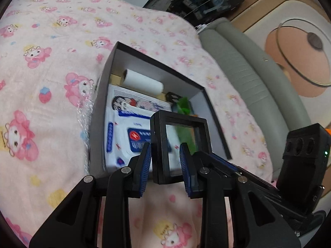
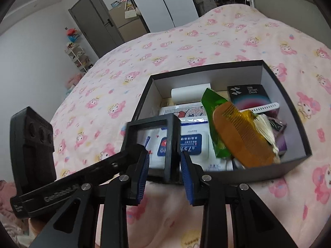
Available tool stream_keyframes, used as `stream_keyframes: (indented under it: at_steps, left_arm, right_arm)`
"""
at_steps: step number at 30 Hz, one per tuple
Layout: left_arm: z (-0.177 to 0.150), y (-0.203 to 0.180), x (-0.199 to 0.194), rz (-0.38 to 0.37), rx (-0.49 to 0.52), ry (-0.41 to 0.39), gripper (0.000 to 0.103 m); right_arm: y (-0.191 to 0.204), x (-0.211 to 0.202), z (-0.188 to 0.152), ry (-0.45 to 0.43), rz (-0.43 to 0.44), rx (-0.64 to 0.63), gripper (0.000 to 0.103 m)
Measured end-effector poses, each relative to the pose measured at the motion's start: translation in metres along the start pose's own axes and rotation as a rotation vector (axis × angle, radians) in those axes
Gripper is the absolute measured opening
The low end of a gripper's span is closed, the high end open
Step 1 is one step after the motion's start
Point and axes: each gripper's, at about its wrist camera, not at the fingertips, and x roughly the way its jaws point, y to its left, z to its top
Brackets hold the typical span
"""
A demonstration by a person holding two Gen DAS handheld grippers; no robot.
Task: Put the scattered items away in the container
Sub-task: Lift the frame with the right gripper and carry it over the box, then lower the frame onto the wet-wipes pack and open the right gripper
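Observation:
A black square frame (image 1: 180,119) with a clear middle hangs over the near rim of a black box (image 1: 144,62) with white inner walls. My left gripper (image 1: 165,146) is shut on one side of the frame. From the right, the right gripper (image 1: 217,159) reaches in to the frame's other side. In the right wrist view my right gripper (image 2: 165,154) is shut on the frame (image 2: 149,123), and the left gripper (image 2: 138,148) holds its left side. The box (image 2: 227,76) contains a wipes pack (image 2: 192,140), a white roll (image 2: 186,93), a green packet (image 2: 211,103) and an orange comb (image 2: 244,136).
The box rests on a pink cartoon-print blanket (image 1: 51,62) spread over a bed. Bubble wrap (image 1: 82,119) lies against the box's left wall. A grey padded headboard (image 1: 248,82) runs along the bed's right side. A grey door (image 2: 93,20) and a shelf rack (image 2: 79,57) stand beyond the bed.

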Motion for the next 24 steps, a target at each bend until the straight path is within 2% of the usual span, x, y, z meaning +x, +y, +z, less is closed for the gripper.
stream_keyframes:
  at_steps: [4, 5, 8, 10, 13, 17, 21, 24]
  left_arm:
    - [0.021, 0.009, 0.022, 0.097, -0.009, 0.041, 0.027]
    - [0.024, 0.01, 0.027, 0.128, -0.006, 0.051, 0.031]
    - [0.023, 0.006, 0.026, 0.171, 0.032, 0.032, 0.031]
    - [0.019, 0.003, 0.022, 0.184, 0.063, 0.026, 0.031]
    - [0.009, -0.004, 0.022, 0.215, 0.122, 0.066, 0.031]
    - [0.001, -0.011, 0.034, 0.258, 0.161, 0.16, 0.029]
    - [-0.001, -0.027, 0.05, 0.299, 0.258, 0.207, 0.029]
    - [0.004, -0.029, 0.07, 0.382, 0.307, 0.241, 0.029]
  right_arm:
    - [-0.009, 0.032, 0.017, 0.046, 0.015, -0.004, 0.028]
    - [-0.012, 0.041, 0.021, 0.059, 0.014, -0.005, 0.028]
    - [-0.019, 0.052, 0.025, 0.044, -0.059, -0.013, 0.028]
    - [-0.025, 0.048, 0.027, 0.024, -0.074, 0.001, 0.028]
    - [-0.031, 0.035, 0.024, 0.0, -0.074, 0.008, 0.028]
    - [-0.032, 0.025, 0.01, 0.022, -0.128, -0.021, 0.028]
    - [-0.036, 0.02, -0.002, 0.035, -0.196, -0.013, 0.028]
    - [-0.039, 0.018, -0.004, 0.03, -0.171, 0.0, 0.029]
